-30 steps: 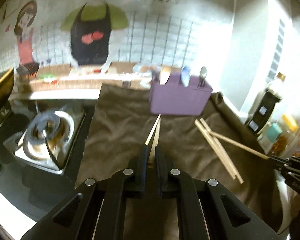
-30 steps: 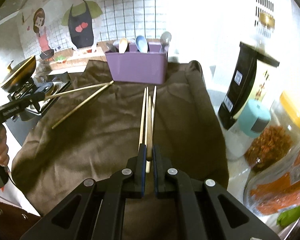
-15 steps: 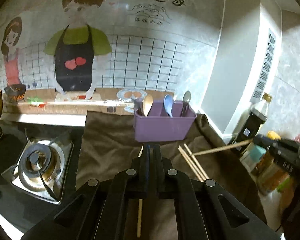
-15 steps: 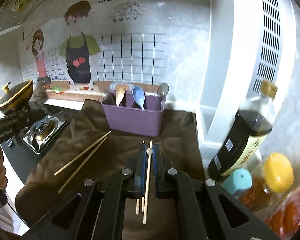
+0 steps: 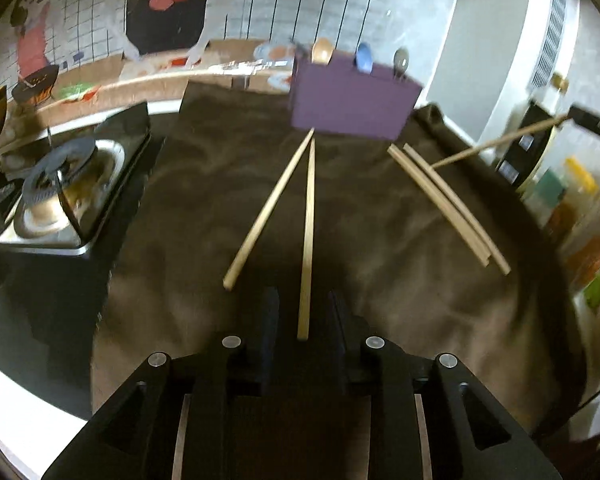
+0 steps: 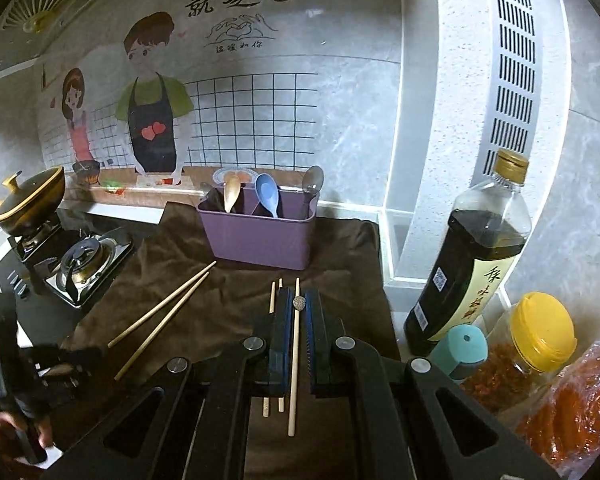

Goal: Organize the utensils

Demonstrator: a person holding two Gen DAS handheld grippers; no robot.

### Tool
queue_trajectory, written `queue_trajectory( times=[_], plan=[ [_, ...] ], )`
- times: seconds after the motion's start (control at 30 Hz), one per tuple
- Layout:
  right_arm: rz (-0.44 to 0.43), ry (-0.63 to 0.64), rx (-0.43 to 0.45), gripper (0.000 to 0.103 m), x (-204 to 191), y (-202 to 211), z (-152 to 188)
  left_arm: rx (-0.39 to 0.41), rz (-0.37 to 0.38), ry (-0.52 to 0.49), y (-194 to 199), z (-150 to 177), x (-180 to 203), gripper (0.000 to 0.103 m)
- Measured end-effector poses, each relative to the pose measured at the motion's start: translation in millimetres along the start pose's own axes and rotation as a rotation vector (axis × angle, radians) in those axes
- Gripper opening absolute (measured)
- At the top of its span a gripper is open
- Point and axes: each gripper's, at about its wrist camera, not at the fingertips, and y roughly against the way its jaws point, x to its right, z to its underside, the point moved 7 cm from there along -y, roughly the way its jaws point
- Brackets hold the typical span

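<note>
Between the spread fingers of the left gripper [image 5: 303, 312], at 6 o'clock in the left wrist view, the near end of one chopstick [image 5: 309, 236] is seen lying on the brown cloth [image 5: 204, 184]; neither finger is touching it. A second chopstick [image 5: 270, 208] is laid just beside it toward 11 o'clock, the two far tips nearly meeting at the foot of the purple utensil holder [image 5: 352, 104] at 12 o'clock. A further pair of chopsticks [image 5: 446, 204] is laid on the cloth at 2 o'clock, well apart from the first two. At 9 o'clock a gas burner [image 5: 60, 184] is seen beside the cloth.

Low in the right wrist view, the right gripper [image 6: 298, 312] is seen pressed together on a single chopstick [image 6: 295, 356], which is pinched near its far end and hangs back toward 6 o'clock, lifted off the cloth. Just beside it toward 7 o'clock the chopstick pair is seen under the left finger. At 12 o'clock the holder is found with a wooden spoon [image 6: 232, 190], a blue spoon [image 6: 268, 194] and a metal spoon [image 6: 312, 182] standing in it. At 3 o'clock a dark sauce bottle [image 6: 472, 264] and a yellow-lidded jar [image 6: 536, 336] are seen off the cloth.
</note>
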Motion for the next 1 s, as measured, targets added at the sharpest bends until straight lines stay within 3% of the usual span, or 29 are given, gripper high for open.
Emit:
queue_trajectory(
  times=[0.43,0.47,0.53,0.57,0.67,0.87,1.0],
  plan=[
    [-0.011,0.021,0.008,0.005,-10.8,4.3,-0.2,-0.066,-0.085,0.019,-27.3,6.2,1.1,0.025],
    [-0.010,0.022,0.009,0.005,-10.9,4.3,-0.5,-0.066,-0.086,0.020,-27.9,5.6,1.2,0.024],
    [-0.013,0.021,0.011,0.005,-10.6,4.3,-1.2,-0.066,-0.076,0.028,-28.7,5.0,1.0,0.007],
    [-0.014,0.020,0.014,0.005,-10.3,4.4,-1.8,-0.066,-0.065,0.038,-28.1,4.3,0.3,0.007],
    [-0.018,0.013,0.014,0.005,-8.0,4.8,-3.7,-0.001,-0.063,0.037,-11.5,-8.7,1.0,0.007],
    [-0.024,0.005,0.039,0.005,-5.5,9.0,-15.3,0.195,-0.074,0.000,44.4,-68.0,10.7,0.007],
    [-0.030,-0.001,0.047,0.005,-6.4,7.0,-24.4,0.285,-0.062,-0.025,69.2,-107.5,16.5,0.006]
  ],
)
